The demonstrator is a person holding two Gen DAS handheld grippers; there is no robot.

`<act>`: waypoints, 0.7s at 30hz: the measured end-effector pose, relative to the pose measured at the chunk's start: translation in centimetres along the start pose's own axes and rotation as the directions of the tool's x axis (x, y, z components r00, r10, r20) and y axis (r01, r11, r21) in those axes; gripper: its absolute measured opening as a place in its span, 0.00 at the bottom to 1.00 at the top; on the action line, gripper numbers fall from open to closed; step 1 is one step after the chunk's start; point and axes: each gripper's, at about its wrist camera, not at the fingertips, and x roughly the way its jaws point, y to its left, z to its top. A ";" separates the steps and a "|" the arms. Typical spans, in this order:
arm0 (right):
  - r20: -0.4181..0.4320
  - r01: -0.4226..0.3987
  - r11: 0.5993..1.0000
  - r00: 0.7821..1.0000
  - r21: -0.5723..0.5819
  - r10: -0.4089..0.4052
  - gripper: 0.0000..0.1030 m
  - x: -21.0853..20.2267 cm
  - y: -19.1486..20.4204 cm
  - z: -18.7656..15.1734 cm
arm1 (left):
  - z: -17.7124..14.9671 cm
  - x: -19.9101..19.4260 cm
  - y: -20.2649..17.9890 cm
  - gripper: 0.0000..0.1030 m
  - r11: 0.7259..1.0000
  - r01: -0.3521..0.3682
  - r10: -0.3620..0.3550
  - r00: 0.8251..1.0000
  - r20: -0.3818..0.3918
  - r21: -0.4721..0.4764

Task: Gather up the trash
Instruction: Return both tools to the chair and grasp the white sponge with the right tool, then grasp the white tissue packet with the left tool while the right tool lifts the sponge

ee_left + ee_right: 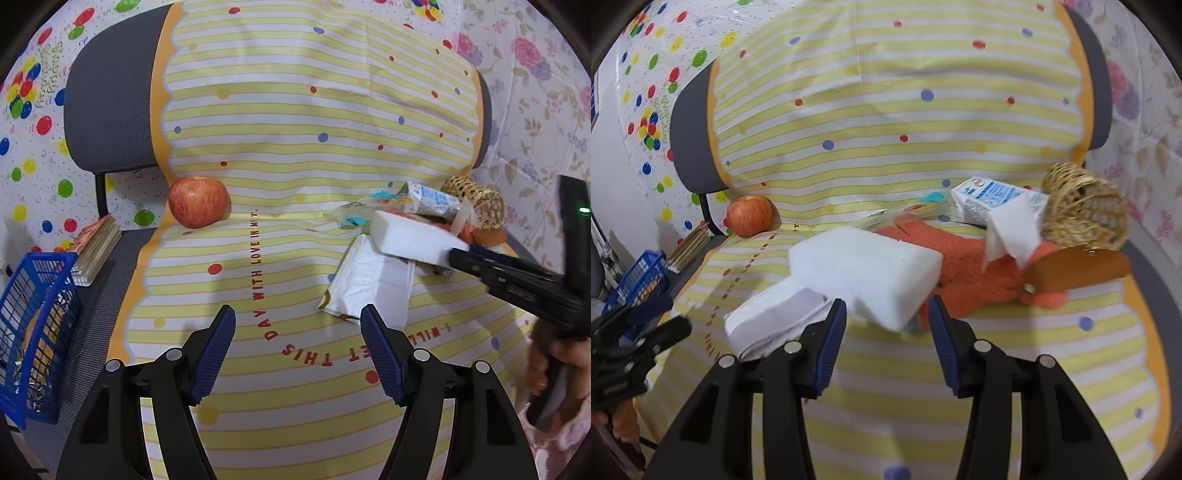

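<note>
A white foam block [864,266] lies tilted over a white paper packet [775,317] and an orange cloth [979,280] on the striped chair cover. My right gripper [886,306] has its blue pads against the block's near corner; in the left wrist view the right gripper [458,254] grips the foam block [410,236] by its end. My left gripper [297,314] hovers open over the cover with nothing between its fingers, and the paper packet [365,280] lies just beyond its right fingertip. Behind the block sit a milk carton [993,197], a crumpled tissue [1012,230] and a clear wrapper [905,214].
A red apple [197,201] rests at the seat's back left. A woven straw basket [1086,206] lies on its side at the right. At the seat's left edge are a blue plastic basket [33,295] and a book [98,247]. A person's hand [561,354] holds the right gripper's handle.
</note>
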 end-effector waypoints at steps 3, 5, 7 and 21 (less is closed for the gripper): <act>0.000 -0.035 0.999 0.999 0.028 0.035 0.29 0.1 -0.3 0.2 | 0.1 0.1 -0.2 0.68 1.000 0.009 -0.009 1.000 0.001 0.016; 0.028 -0.035 0.999 0.999 0.010 0.034 0.26 -1.1 0.2 -0.1 | 0.1 0.0 -0.4 0.68 1.000 0.018 -0.018 1.000 0.005 0.025; 0.062 -0.025 1.000 0.998 0.006 0.025 0.25 -3.0 0.3 -0.4 | 0.1 -0.1 -0.8 0.68 0.999 0.034 -0.035 0.999 0.010 0.039; 0.165 0.062 0.996 0.984 0.067 -0.072 0.28 -12.0 -1.5 -3.1 | 1.4 6.9 -4.2 0.67 0.978 0.110 -0.086 0.986 -0.143 0.177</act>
